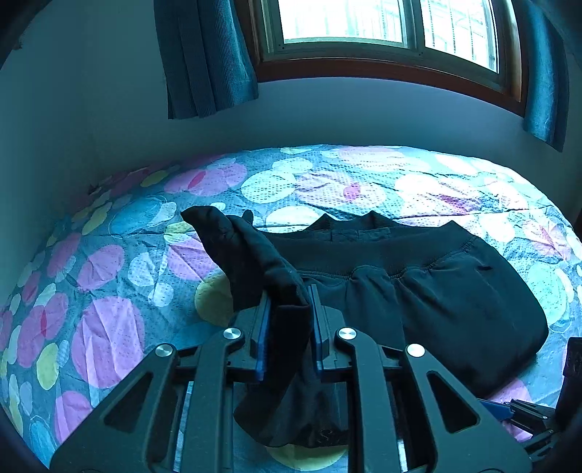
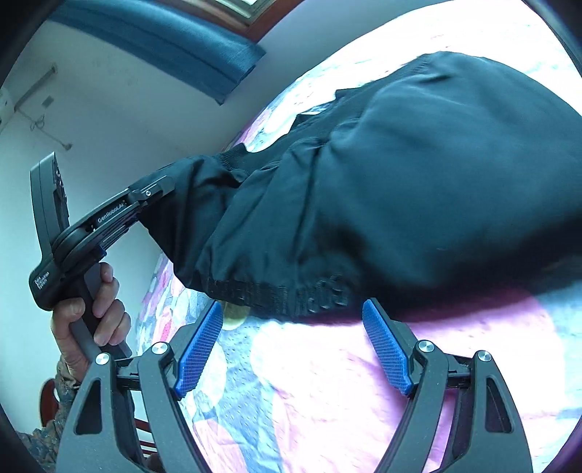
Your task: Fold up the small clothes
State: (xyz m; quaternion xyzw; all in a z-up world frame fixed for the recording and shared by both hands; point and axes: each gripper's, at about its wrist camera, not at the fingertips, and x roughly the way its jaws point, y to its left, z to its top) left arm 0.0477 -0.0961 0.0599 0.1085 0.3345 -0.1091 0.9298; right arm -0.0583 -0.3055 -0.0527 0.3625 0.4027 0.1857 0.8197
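Note:
A small black jacket (image 1: 418,269) lies on the bed; it also shows in the right wrist view (image 2: 418,189). My left gripper (image 1: 291,309) is shut on its black sleeve (image 1: 251,254) and holds it lifted off the bed. In the right wrist view the left gripper (image 2: 145,198) clamps that sleeve at the left. My right gripper (image 2: 294,320) is open and empty, its blue pads (image 2: 200,349) just short of the jacket's ribbed hem (image 2: 276,291).
The bed has a dotted pastel cover (image 1: 109,291). A wall (image 1: 91,109) runs along its far and left sides, with a window (image 1: 363,22) and blue curtains (image 1: 207,62) above. The person's hand (image 2: 91,313) holds the left gripper's handle.

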